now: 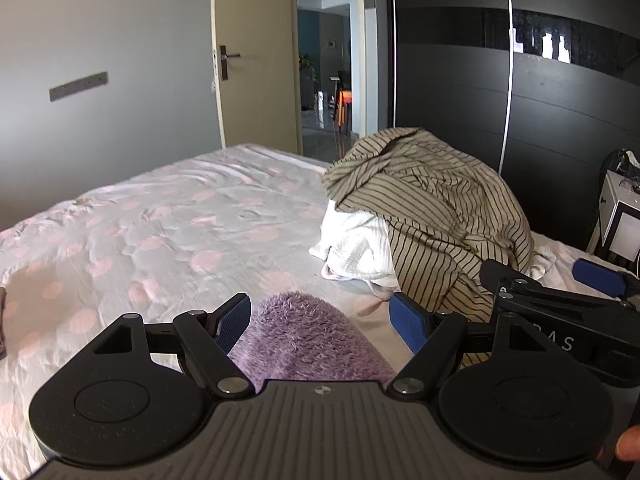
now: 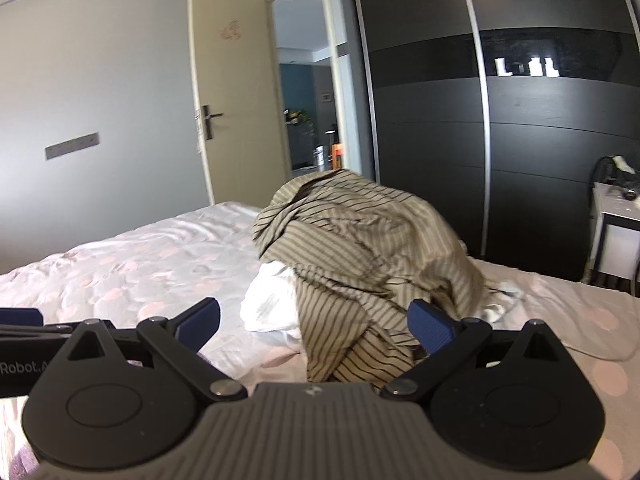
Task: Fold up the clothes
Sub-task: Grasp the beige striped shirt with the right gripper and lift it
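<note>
A fuzzy purple garment (image 1: pixel 308 340) lies on the bed between the spread fingers of my left gripper (image 1: pixel 322 322), which is open; the cloth sits under and between the pads, not pinched. A crumpled beige striped shirt (image 1: pixel 432 208) is heaped over a white garment (image 1: pixel 356 246) to the right. In the right wrist view the striped shirt (image 2: pixel 360 248) and the white garment (image 2: pixel 272 304) lie just ahead of my right gripper (image 2: pixel 316 324), which is open and low over the sheet, with the shirt's hem between its fingers. The right gripper (image 1: pixel 560 292) shows at the left view's right edge.
The bed (image 1: pixel 160 232) has a grey sheet with pink dots, with wide bare sheet to the left. A dark wardrobe (image 2: pixel 520 140) stands behind the pile, an open door (image 2: pixel 228 112) beyond the bed, a white side table (image 2: pixel 616 232) at the right.
</note>
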{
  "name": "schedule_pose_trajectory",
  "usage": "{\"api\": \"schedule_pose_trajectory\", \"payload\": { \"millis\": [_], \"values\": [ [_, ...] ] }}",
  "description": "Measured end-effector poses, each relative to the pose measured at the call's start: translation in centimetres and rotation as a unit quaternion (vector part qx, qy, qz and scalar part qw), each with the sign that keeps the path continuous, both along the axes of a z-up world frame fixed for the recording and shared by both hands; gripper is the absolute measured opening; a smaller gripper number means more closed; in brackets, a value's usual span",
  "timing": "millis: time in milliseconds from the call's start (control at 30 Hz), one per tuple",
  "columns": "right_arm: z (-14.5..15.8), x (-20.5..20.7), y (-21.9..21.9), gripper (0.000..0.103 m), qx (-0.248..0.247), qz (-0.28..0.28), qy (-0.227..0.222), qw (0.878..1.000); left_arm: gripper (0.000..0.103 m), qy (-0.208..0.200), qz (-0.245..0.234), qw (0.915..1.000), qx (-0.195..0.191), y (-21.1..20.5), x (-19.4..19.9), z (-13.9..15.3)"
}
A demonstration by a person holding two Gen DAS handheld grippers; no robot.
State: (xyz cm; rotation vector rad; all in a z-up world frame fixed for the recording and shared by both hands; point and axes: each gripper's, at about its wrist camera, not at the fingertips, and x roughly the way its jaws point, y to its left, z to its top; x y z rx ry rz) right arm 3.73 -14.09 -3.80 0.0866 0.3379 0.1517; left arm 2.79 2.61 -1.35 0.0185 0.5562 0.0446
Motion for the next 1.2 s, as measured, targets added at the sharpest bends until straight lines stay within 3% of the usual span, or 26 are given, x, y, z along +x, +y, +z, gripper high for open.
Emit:
{"api": "schedule_pose_trajectory", "payload": {
  "millis": [267, 467, 533, 633, 800, 1000, 1167, 1200],
  "values": [
    [0.1, 4.9, -0.1, 0.101, -0.026, 0.043, -0.009, 0.999, 0.076, 0.031, -0.019, 0.9991, -0.022, 1.9, 4.9, -0.1],
    [0.2, 10.0, -1.7, 0.100, -0.059, 0.035, -0.013, 0.998, 0.076, 0.050, -0.023, 0.9977, -0.038, 3.3, 9.1, -0.2],
    [0.3, 12.2, -2.3, 0.090, -0.077, 0.036, -0.011, 0.996, 0.076, 0.056, -0.021, 0.9975, -0.039, 3.8, 10.6, -0.3],
    [0.5, 15.8, -3.3, 0.080, -0.093, 0.035, -0.001, 0.995, 0.076, 0.066, -0.016, 0.9972, -0.032, 4.7, 12.9, -0.6],
    [0.2, 21.9, -3.6, 0.078, -0.101, 0.044, 0.026, 0.994, 0.076, 0.085, 0.008, 0.9963, -0.004, 6.9, 16.5, -1.8],
    [-1.8, 28.8, -2.7, 0.077, -0.105, 0.037, 0.069, 0.991, 0.076, 0.112, 0.039, 0.9927, -0.018, 10.6, 19.0, -3.3],
    [-2.6, 32.7, -1.4, 0.055, -0.140, 0.036, 0.077, 0.986, 0.072, 0.133, 0.057, 0.9892, -0.024, 13.1, 19.5, -4.3],
    [-2.6, 33.2, -1.2, 0.043, -0.145, 0.037, 0.079, 0.985, 0.072, 0.137, 0.059, 0.9884, -0.029, 13.6, 19.5, -4.5]
  ]
}}
